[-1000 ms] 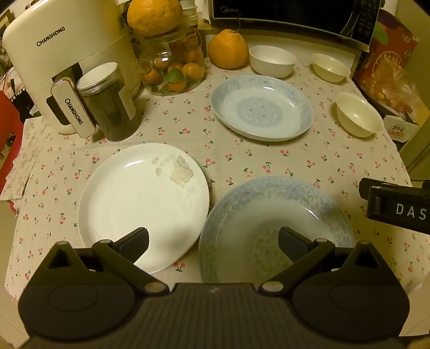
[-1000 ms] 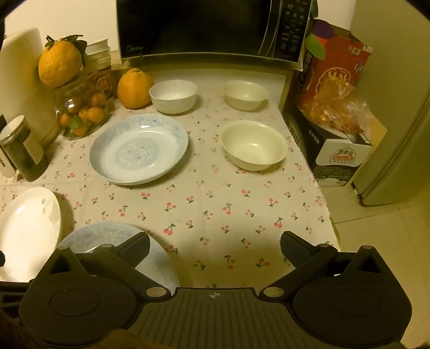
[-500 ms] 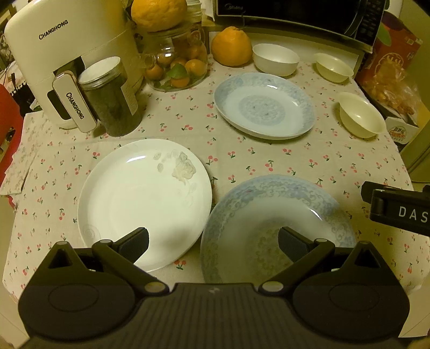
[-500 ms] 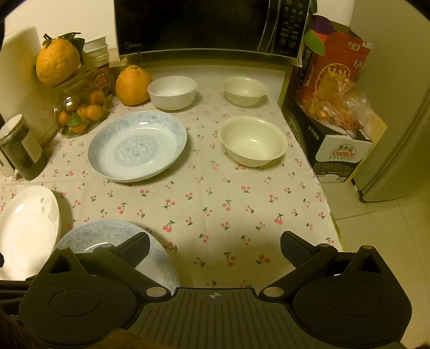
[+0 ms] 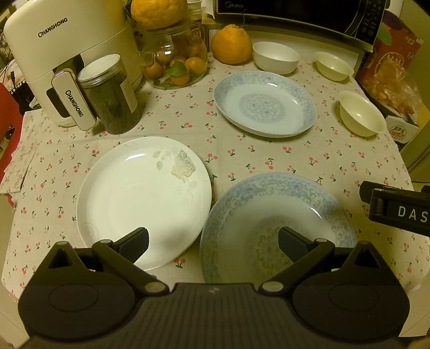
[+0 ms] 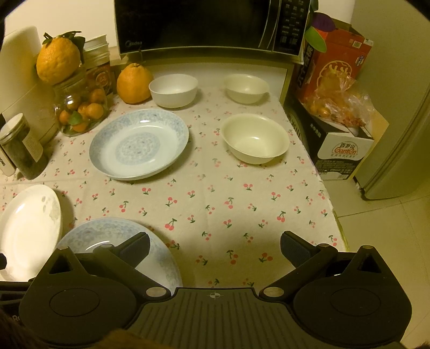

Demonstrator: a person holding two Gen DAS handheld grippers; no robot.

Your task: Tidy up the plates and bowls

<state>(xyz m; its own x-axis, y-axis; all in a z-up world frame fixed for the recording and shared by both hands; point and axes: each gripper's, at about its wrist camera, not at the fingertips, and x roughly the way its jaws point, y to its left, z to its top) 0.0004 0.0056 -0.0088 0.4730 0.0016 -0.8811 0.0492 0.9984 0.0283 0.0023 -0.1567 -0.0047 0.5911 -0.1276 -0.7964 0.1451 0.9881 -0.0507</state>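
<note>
Cherry-print tablecloth [image 6: 215, 198], microwave [image 6: 204, 24] behind. Three plates apart: white rose plate [image 5: 143, 200], near blue plate [image 5: 271, 228], far blue plate [image 6: 138, 143]. Three bowls [image 6: 255, 138] scattered. Nothing stacked; all sorting remains. Left gripper [image 5: 213, 243], right gripper [image 6: 215, 248] fingers spread, empty.

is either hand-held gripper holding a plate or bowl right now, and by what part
Nothing is held. The left hand-held gripper hangs open above the white plate and the near blue-patterned plate. The right hand-held gripper is open over the tablecloth.
</note>
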